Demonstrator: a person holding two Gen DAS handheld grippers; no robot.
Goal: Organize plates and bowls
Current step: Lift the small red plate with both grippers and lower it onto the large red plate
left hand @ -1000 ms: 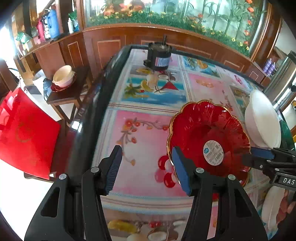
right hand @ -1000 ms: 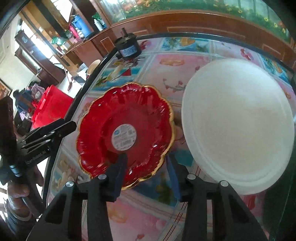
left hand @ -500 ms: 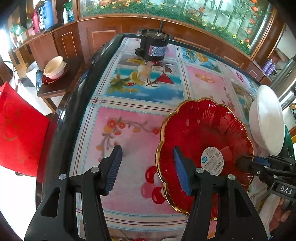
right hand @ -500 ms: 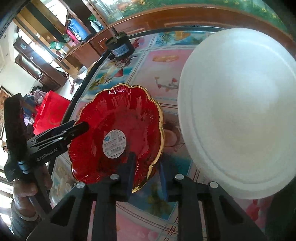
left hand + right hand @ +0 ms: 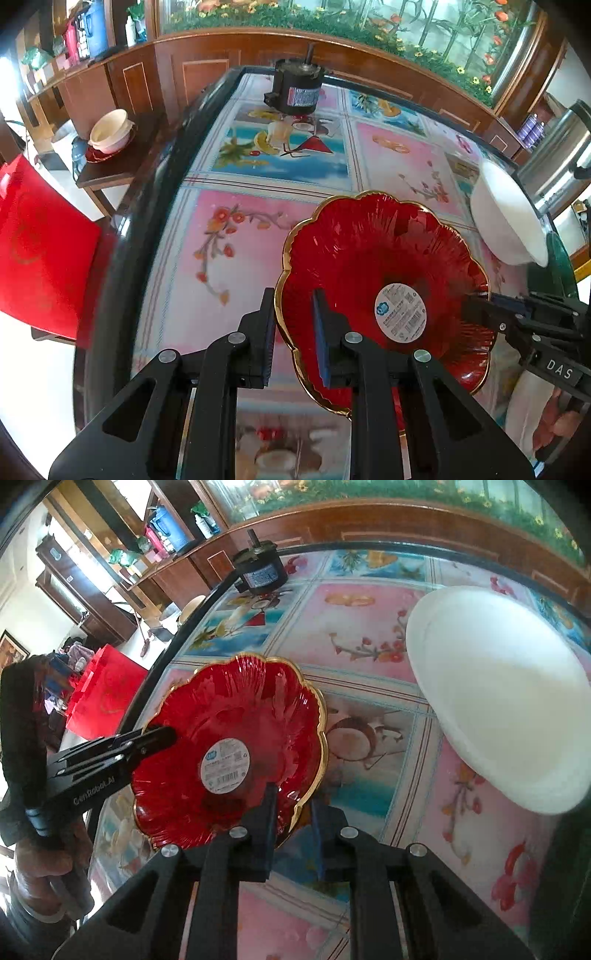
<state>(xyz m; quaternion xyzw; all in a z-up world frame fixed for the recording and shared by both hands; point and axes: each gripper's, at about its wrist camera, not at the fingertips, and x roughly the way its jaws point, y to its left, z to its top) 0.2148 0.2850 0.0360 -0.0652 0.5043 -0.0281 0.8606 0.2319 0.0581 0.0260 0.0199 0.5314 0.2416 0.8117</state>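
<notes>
While the left gripper (image 5: 293,332) fills the bottom of the left wrist view, its jaws are closing on the gold rim of the red plate (image 5: 376,266), which stands between the two blue pads at lower centre. That plate, scalloped and carrying a round white sticker (image 5: 400,313), spreads across the lower right of the frame over the flowered tablecloth (image 5: 240,236). From the right edge the right gripper (image 5: 476,299) reaches in and pinches the plate's far rim. A white bowl (image 5: 506,221) sits tilted at the right, beside the plate. A black motor (image 5: 297,90) stands at top centre, and a red chair (image 5: 40,251) shows at the left edge.

Seen from the right wrist view, the right gripper (image 5: 293,808) is pressed together on the plate's rim (image 5: 229,746) at lower centre. The left gripper (image 5: 159,736) comes in from the left and sits on the opposite rim, with a hand (image 5: 44,871) gripping its handle at lower left. The white bowl (image 5: 498,694) fills the right side, apart from the plate. The motor (image 5: 260,570) stands at upper centre.
</notes>
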